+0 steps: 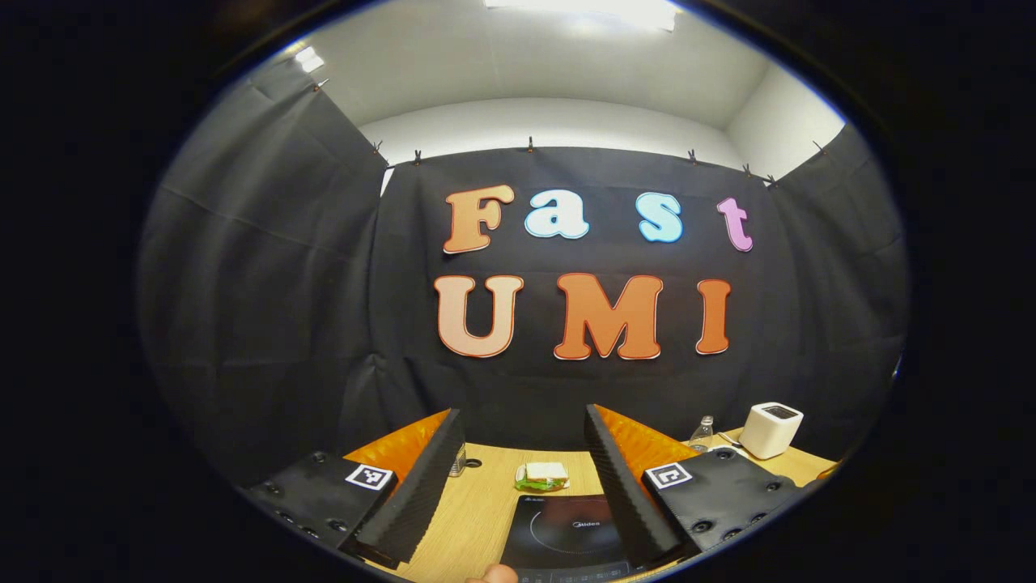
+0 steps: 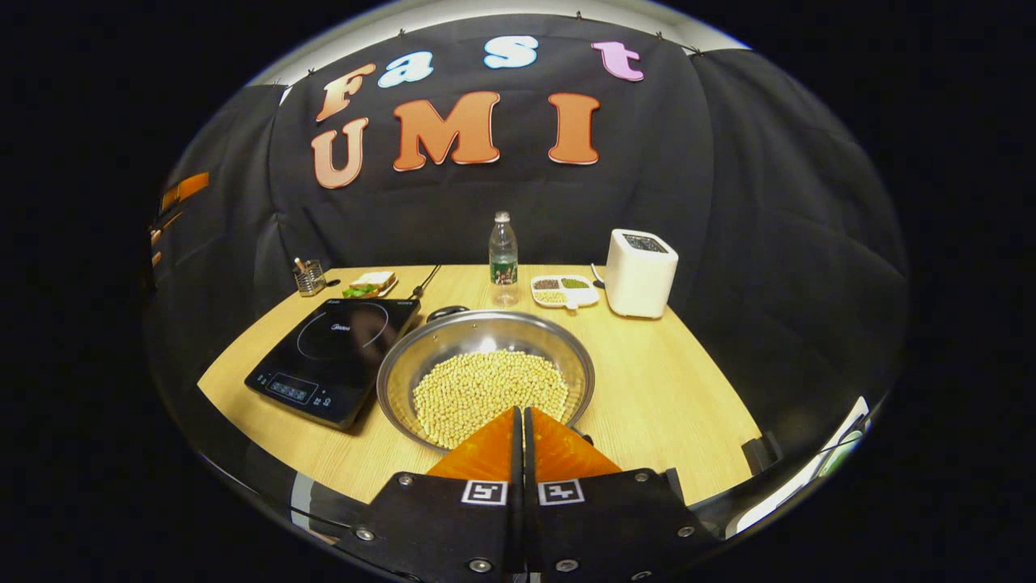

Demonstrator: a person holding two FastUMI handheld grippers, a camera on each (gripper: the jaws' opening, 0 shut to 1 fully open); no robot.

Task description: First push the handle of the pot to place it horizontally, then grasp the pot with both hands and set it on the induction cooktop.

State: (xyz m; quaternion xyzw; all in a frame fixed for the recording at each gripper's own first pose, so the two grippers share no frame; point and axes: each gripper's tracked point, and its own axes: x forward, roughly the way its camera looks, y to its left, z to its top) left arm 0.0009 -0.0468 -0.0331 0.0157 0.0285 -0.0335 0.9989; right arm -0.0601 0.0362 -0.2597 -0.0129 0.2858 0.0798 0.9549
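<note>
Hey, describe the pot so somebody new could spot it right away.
Find the wooden table, then the black cooktop on its left part. The pot sits right beside it: a wide, shiny metal bowl shape, full of pale yellow beans.

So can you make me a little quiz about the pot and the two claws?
1. True or false: the pot sits on the induction cooktop.
2. Which claw is wide open: A left claw, B right claw?
3. Fill in: the pot holds small pale yellow ____.

Key: 1 false, it stands on the table beside the cooktop. 2 A. 3 beans.
</note>
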